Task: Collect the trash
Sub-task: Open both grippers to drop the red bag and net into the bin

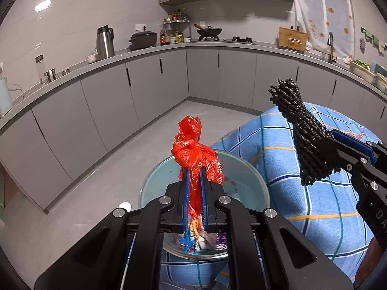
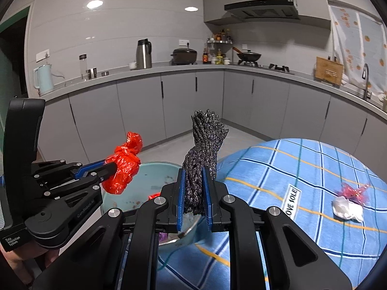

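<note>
Red crumpled plastic [image 1: 196, 154] is clenched in the left claw [image 1: 194, 176] at centre frame, held above the pale basin [image 1: 254, 169] that already holds wrappers, low in the left wrist view. The right claw [image 2: 194, 181] grips a dark knitted bundle [image 2: 203, 140], also near the basin. Neither piece is dropped in yet. Farther off, at the right edge of the right wrist view, a white-and-pink scrap [image 2: 348, 205] and a printed label [image 2: 292, 200] lie uncollected on the blue checked table [image 2: 314, 169].
</note>
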`<action>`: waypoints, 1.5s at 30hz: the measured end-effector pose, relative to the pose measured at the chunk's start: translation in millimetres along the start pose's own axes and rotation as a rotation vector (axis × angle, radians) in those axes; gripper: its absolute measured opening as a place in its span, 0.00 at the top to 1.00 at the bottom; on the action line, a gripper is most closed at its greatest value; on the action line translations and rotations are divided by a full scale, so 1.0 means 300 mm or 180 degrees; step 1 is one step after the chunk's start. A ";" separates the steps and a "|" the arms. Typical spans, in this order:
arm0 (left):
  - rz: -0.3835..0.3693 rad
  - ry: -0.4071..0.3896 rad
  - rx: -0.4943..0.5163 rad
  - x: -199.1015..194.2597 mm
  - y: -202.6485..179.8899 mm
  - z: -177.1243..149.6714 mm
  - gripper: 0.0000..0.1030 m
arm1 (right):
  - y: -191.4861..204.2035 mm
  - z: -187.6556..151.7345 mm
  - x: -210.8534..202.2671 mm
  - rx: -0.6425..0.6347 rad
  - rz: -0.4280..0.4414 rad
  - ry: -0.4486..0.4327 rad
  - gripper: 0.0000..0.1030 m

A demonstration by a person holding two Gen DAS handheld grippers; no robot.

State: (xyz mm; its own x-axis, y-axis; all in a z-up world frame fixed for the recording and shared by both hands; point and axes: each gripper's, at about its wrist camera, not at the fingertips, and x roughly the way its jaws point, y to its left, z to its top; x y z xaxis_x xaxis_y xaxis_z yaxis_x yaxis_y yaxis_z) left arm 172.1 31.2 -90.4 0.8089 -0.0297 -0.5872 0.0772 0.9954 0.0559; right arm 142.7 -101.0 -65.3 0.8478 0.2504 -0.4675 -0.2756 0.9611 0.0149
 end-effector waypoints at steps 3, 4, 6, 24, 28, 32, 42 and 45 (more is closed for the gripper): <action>0.0044 0.0030 -0.0036 0.010 0.024 -0.001 0.92 | 0.014 0.005 0.021 -0.0023 0.0058 0.0014 0.85; 0.0063 0.0038 -0.0046 0.013 0.030 -0.003 0.92 | 0.018 0.007 0.028 -0.0029 0.0086 0.0023 0.85; 0.0095 0.0052 -0.0068 0.018 0.042 -0.007 0.92 | 0.024 0.009 0.038 -0.0043 0.0117 0.0028 0.85; 0.0121 0.0215 -0.0147 0.092 0.077 -0.020 0.90 | 0.091 -0.016 0.179 -0.0167 0.0368 0.0276 0.85; 0.0114 0.0250 -0.0167 0.110 0.089 -0.031 0.89 | 0.086 -0.027 0.218 -0.0144 0.0400 0.0343 0.84; 0.0108 0.0286 -0.0181 0.128 0.097 -0.040 0.87 | 0.074 -0.038 0.253 -0.0119 0.0408 0.0401 0.73; 0.0233 0.0240 -0.0226 0.121 0.113 -0.048 0.53 | 0.053 -0.053 0.245 -0.0042 0.0359 0.0389 0.65; 0.0247 0.0232 -0.0229 0.118 0.119 -0.045 0.53 | 0.045 -0.051 0.233 -0.0029 0.0340 0.0375 0.65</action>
State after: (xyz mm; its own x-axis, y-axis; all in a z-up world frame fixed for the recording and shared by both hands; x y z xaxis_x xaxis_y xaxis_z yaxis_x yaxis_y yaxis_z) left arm 195.6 66.9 -120.0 0.7660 0.0516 -0.6407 -0.0281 0.9985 0.0469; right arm 191.1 -72.2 -111.3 0.7546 0.3352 -0.5642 -0.3658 0.9286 0.0624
